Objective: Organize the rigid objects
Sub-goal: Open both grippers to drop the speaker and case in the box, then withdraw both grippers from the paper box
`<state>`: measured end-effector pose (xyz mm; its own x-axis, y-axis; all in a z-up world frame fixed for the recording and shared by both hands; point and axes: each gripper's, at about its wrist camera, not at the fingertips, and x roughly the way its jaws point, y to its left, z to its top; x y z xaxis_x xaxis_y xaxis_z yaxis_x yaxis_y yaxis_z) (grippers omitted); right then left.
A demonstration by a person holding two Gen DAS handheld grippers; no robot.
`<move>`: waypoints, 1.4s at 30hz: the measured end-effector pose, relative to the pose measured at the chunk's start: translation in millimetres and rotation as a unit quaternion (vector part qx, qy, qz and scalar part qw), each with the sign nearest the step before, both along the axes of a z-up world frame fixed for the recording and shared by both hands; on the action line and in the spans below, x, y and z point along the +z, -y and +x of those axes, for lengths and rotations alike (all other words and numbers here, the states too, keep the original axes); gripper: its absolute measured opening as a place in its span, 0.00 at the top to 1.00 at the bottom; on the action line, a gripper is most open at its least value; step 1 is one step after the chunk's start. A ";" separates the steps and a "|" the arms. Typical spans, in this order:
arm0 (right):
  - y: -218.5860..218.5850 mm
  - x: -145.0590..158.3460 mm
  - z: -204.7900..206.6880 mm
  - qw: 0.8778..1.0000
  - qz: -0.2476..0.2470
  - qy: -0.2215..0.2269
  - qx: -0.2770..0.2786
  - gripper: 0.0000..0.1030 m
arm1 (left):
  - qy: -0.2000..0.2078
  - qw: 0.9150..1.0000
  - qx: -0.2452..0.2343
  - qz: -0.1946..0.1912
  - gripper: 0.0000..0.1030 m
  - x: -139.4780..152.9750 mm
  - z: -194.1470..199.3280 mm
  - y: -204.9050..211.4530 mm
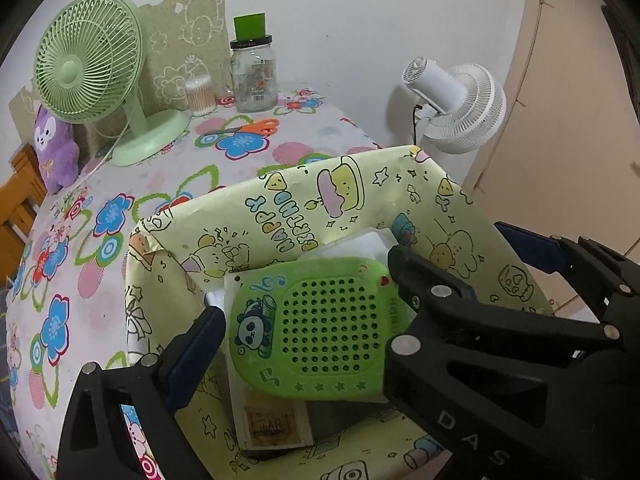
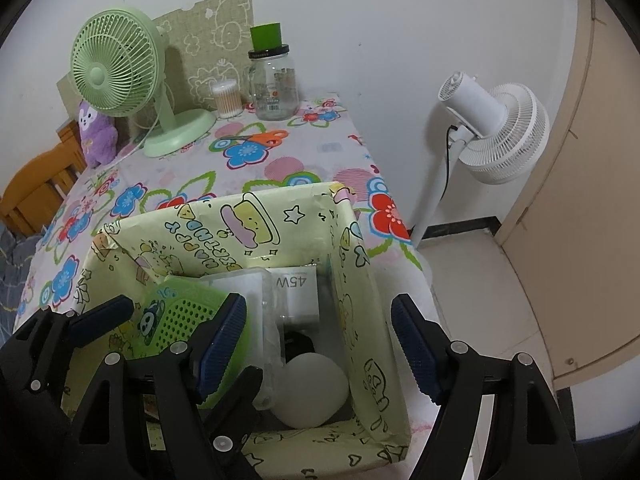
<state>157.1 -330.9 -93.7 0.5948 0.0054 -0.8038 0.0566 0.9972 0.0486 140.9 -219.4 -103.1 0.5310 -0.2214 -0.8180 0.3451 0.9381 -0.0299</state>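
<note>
1 paper-wrapped box [image 2: 362, 292] on floral table [image 1: 248, 160], holding 1 perforated green plastic panda case [image 1: 320, 332], 1 smooth white ball [image 2: 310, 390], 1 white carton [image 2: 296, 292]. Left gripper [image 1: 308, 304] released, straddling case; right gripper [image 2: 320, 340] spread, empty

Right gripper [image 2: 320, 344] hangs over the patterned box [image 2: 360, 280] on the bench [image 2: 280, 168], fingers [image 2: 414, 350] spread wide — nothing between them. Inside the box: a green panda gadget [image 2: 176, 316], a white "45W" carton [image 2: 294, 292], a pale ball [image 2: 312, 388].
</note>
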 end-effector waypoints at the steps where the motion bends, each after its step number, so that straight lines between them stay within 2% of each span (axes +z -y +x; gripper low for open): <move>1: -0.1 0.5 -1.1 1.000 0.000 0.000 -0.002 0.25 | 0.001 1.000 0.001 0.000 0.03 0.5 -0.2 -0.7; 17: -12.2 24.6 -30.8 0.999 0.010 0.029 -0.012 0.25 | 0.056 0.998 0.021 0.014 0.03 27.5 -28.1 -30.2; 21: -23.4 34.5 -41.6 0.999 0.003 0.046 -0.007 0.21 | 0.066 0.997 0.028 0.012 0.03 33.4 -33.5 -42.7; 26: -40.0 44.2 -51.3 0.998 0.006 0.061 0.004 0.17 | 0.079 0.996 0.041 0.009 0.03 39.7 -41.7 -62.6; 36: -81.2 59.0 -69.8 0.996 0.013 0.081 0.021 0.15 | 0.100 0.992 0.079 0.009 0.03 53.2 -58.9 -114.1; 42: -107.2 72.7 -82.4 0.994 -0.004 0.106 0.034 0.09 | 0.113 0.988 0.101 0.006 0.03 62.1 -71.3 -145.9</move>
<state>74.7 -223.7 -21.0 0.7491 0.0462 -0.6608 -0.0218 0.9987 0.0451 69.6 -73.4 -41.0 0.7328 -0.0843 -0.6752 0.1481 0.9883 0.0373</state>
